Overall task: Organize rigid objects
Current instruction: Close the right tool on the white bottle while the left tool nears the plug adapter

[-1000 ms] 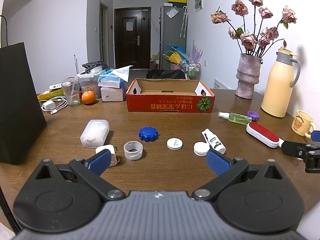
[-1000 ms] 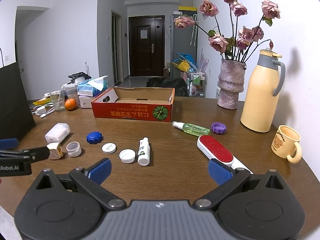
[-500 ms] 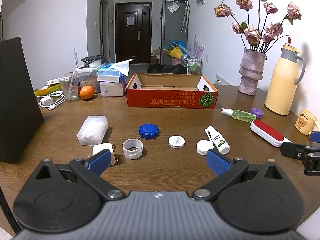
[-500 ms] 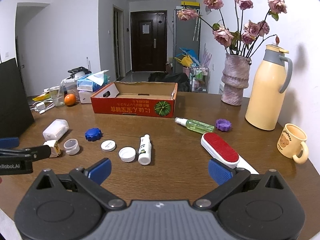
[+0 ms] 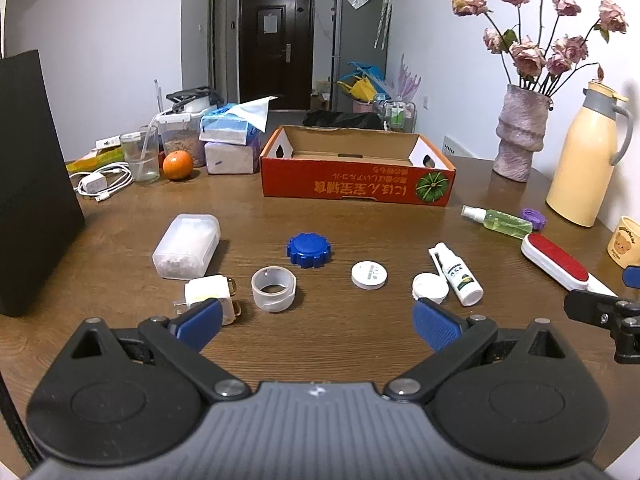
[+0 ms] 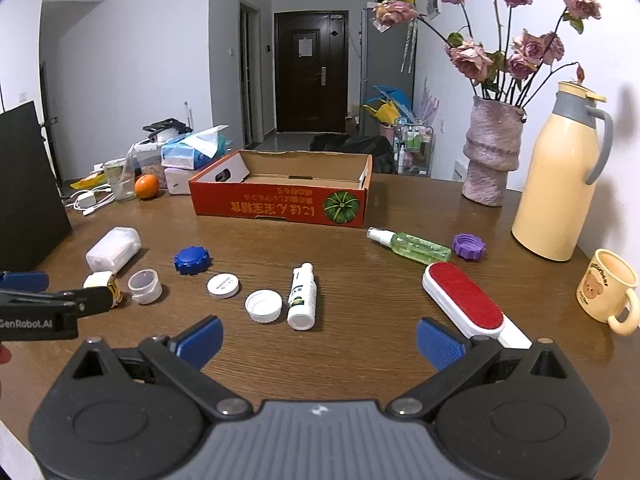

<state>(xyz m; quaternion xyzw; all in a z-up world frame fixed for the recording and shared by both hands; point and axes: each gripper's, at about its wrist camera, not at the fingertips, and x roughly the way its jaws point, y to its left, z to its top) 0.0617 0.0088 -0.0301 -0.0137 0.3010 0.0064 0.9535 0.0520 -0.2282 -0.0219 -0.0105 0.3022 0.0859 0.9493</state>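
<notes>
On wood-grain table (image 5: pixel 360 352), ridged blue cap (image 5: pixel 308 250).

I saw a brown wooden table (image 5: pixel 360 208); on it stood a red box (image 5: pixel 357 176), vase (image 5: pixel 519 132), flask (image 5: pixel 586 156) and mug (image 6: pixel 608 290); a blue cap (image 5: pixel 308 249), clear ring (image 5: pixel 273 288), white bottle (image 6: pixel 303 296), spray bottle (image 6: pixel 412 245) and lint brush (image 6: pixel 464 300) lay scattered.
</notes>
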